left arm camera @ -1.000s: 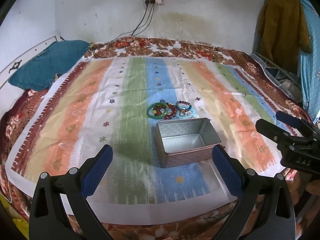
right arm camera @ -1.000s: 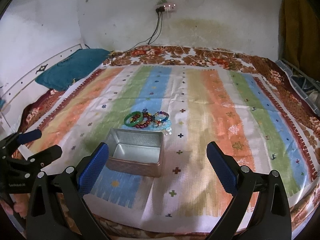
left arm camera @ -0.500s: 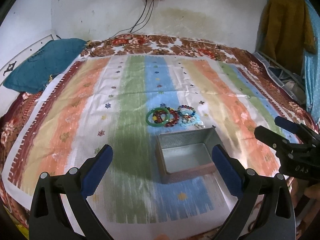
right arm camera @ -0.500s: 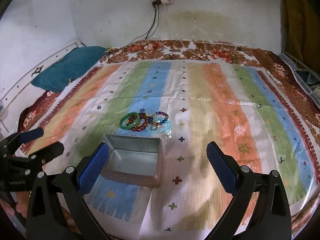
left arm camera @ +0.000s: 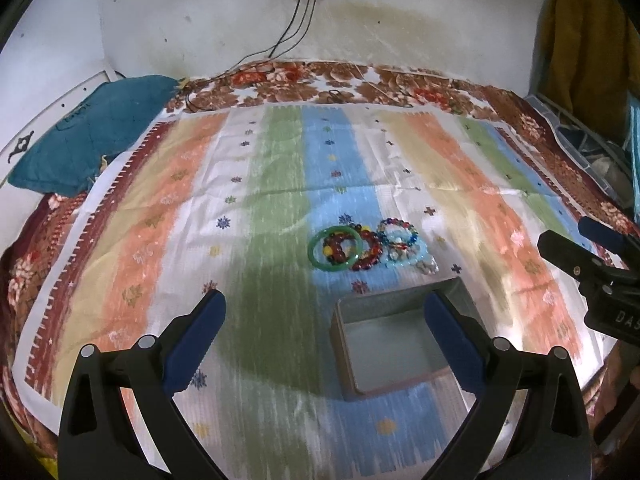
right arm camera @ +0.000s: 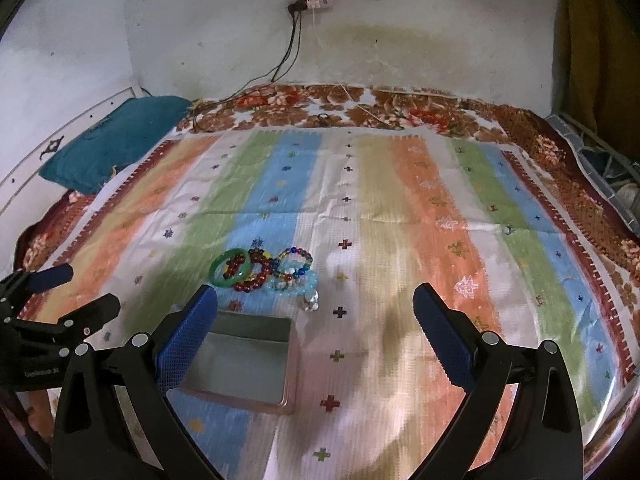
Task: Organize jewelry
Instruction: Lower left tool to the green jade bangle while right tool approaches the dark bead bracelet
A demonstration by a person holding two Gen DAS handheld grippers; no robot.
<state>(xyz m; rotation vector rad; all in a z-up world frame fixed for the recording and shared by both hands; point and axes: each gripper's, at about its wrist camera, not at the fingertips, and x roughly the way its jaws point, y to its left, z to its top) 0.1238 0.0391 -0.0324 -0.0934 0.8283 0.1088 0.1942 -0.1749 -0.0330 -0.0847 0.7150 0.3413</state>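
A cluster of bracelets lies on the striped bedspread: a green bangle (left arm camera: 335,248) (right arm camera: 231,267), a dark red bead bracelet (left arm camera: 368,250) (right arm camera: 260,270), a multicolour bead bracelet (left arm camera: 398,232) (right arm camera: 296,262) and a pale blue one (left arm camera: 412,256) (right arm camera: 294,284). An open, empty metal tin (left arm camera: 394,344) (right arm camera: 244,364) stands just in front of them. My left gripper (left arm camera: 326,332) is open and empty, above the spread left of the tin. My right gripper (right arm camera: 316,328) is open and empty, right of the tin. Each gripper shows at the edge of the other's view.
A teal pillow (left arm camera: 92,136) lies at the bed's far left. Cables (left arm camera: 296,24) hang from a wall socket behind the bed. Clothes (left arm camera: 588,40) hang at the right, above a rack by the bed's right edge.
Both grippers have moved forward over the bed, so the tin and bracelets sit lower and closer in both views. Both stay open and empty.
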